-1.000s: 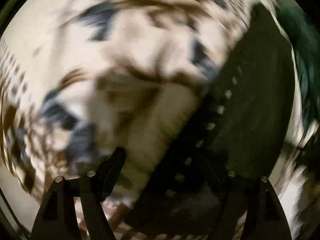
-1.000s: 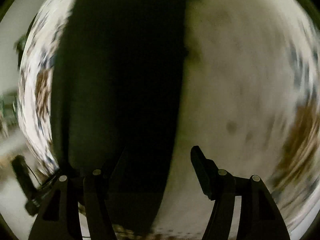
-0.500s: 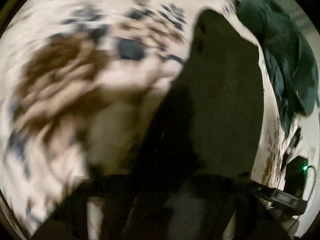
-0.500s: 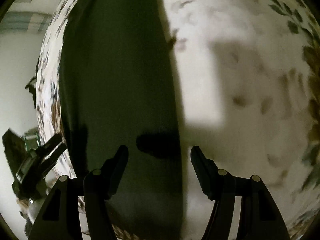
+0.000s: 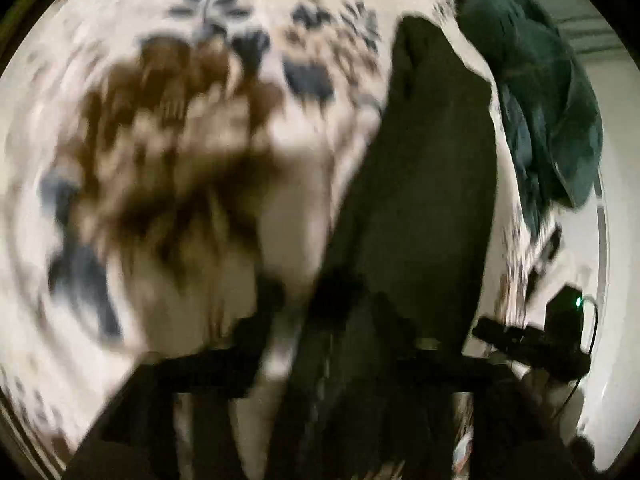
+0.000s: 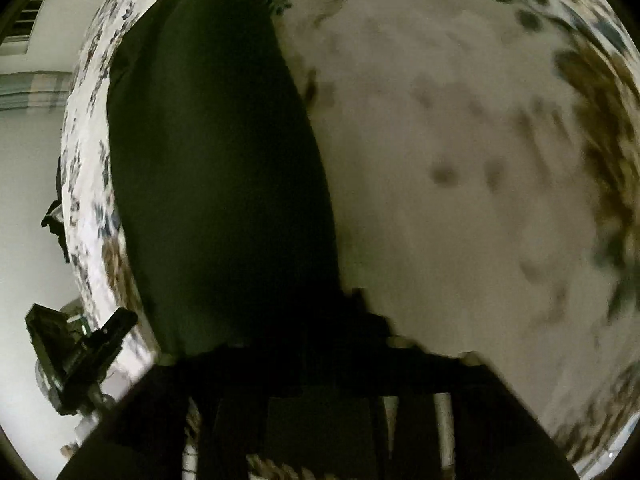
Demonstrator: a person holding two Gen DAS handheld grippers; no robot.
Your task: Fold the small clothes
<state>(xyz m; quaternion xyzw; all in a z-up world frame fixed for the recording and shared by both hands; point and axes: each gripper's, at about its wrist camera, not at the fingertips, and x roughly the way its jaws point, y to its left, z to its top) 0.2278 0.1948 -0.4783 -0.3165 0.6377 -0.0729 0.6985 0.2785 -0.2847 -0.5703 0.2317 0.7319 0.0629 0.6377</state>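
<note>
A dark green garment (image 5: 420, 180) lies as a long strip on the floral bedspread (image 5: 180, 140). Its near end runs down between the fingers of my left gripper (image 5: 340, 312). The picture is blurred, but those jaws stand apart and are opening, with cloth in the gap. In the right wrist view the same dark garment (image 6: 220, 160) fills the left half of the frame and the space between the fingers of my right gripper (image 6: 318, 300). Its jaws are closing around the cloth but still stand apart. The left finger is lost against the dark fabric.
A teal heap of clothes (image 5: 540, 100) lies at the bed's far right edge. The other hand-held gripper (image 5: 532, 344) shows at the right, and in the right wrist view its counterpart (image 6: 80, 348) is at lower left. The pale bedspread (image 6: 460, 160) stretches right of the garment.
Both grippers have travelled along the garment and rolled. The right fingers have drawn closer together, and dark cloth now fills the gap between them. More of the teal heap shows in the left view.
</note>
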